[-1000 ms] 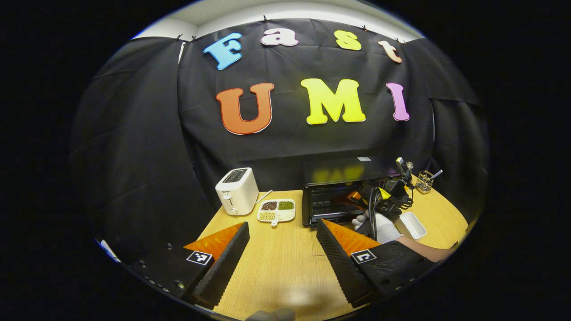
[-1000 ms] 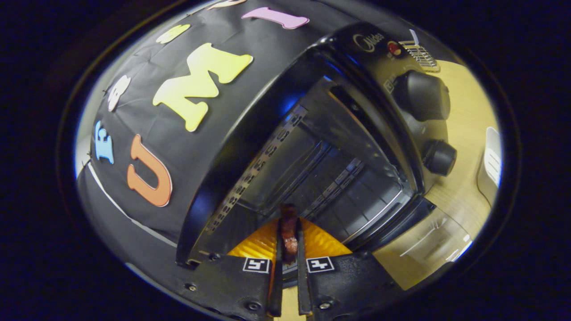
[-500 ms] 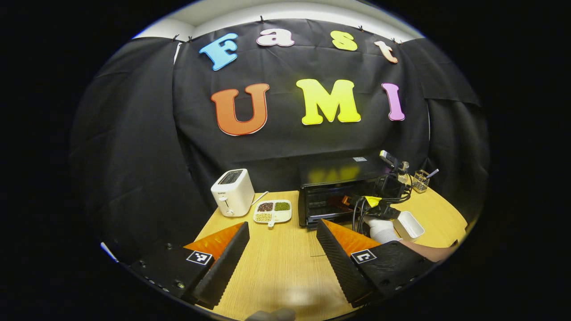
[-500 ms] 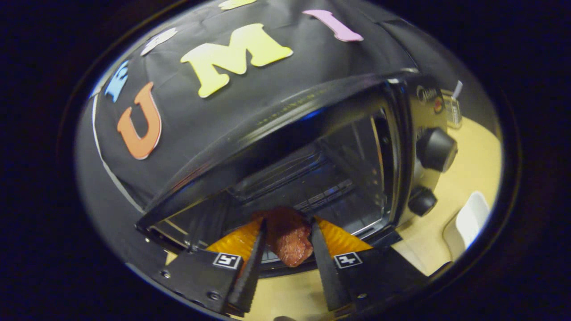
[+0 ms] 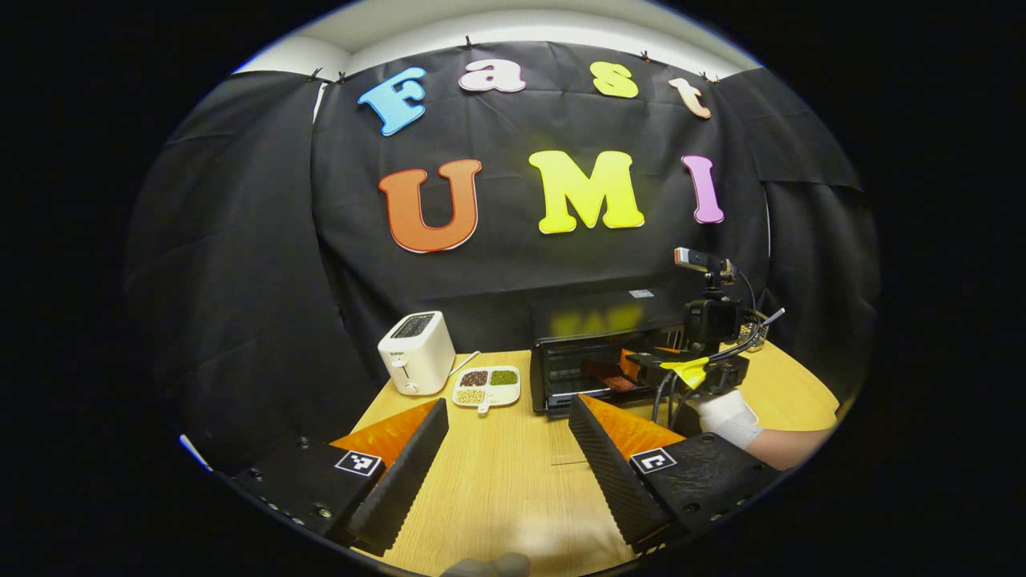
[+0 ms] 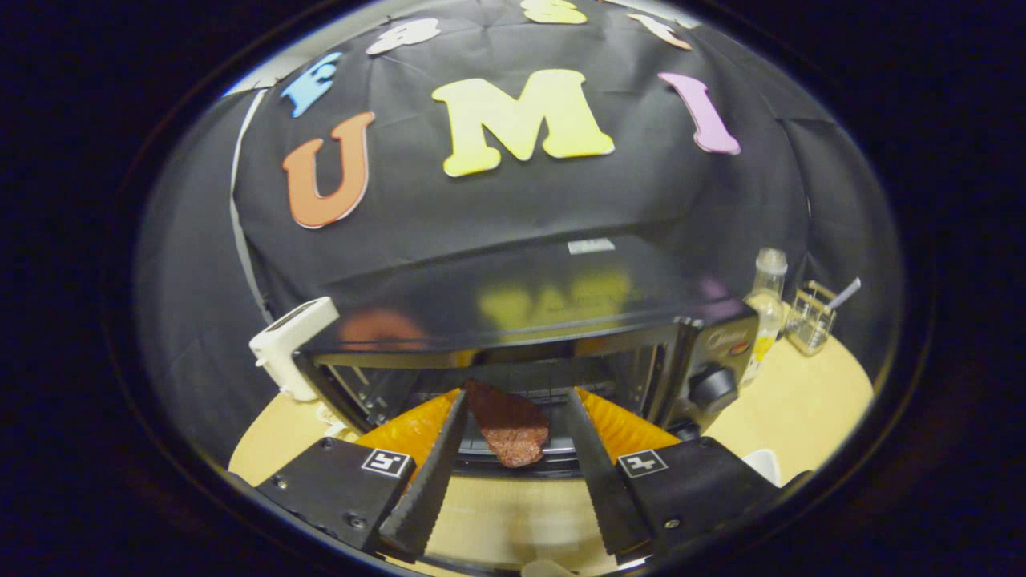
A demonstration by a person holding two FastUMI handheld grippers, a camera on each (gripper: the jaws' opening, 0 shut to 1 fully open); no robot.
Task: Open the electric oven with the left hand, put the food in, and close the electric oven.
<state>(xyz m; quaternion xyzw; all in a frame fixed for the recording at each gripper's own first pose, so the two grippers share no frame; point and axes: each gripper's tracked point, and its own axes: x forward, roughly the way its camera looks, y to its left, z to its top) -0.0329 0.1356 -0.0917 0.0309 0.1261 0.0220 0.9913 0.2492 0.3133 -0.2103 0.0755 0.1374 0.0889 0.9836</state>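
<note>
Jaws on the right gripper [image 6: 513, 473] stand spread apart, and the piece of reddish-brown cooked meat [image 6: 506, 425] sits between them without either finger seeming to press it; it looks to lie on the wire rack [image 6: 497, 449] just inside the mouth of the electric oven [image 6: 521, 320], though whether its near end rests on the rack or on the lowered door is hard to tell. That placement suits the task: food let go at the front of the rack is clear of the door's swing only if it sits far enough in, so a slight overhang would be the thing to watch.

Jaws on the left gripper [image 5: 505, 473] are likewise released and hold nothing, hanging over the near part of the wooden table [image 5: 497, 481], well apart from the oven [image 5: 593, 369]. My reading is that it waits there to keep out of the right gripper's way until the door needs lifting shut.

From the left gripper view, the right gripper [image 5: 641, 370] reaches into the oven from the right, held by a gloved hand [image 5: 725, 413]. Left of the oven stand a divided dish of beans [image 5: 486, 386] and, farther left, a white toaster [image 5: 415, 353].
</note>
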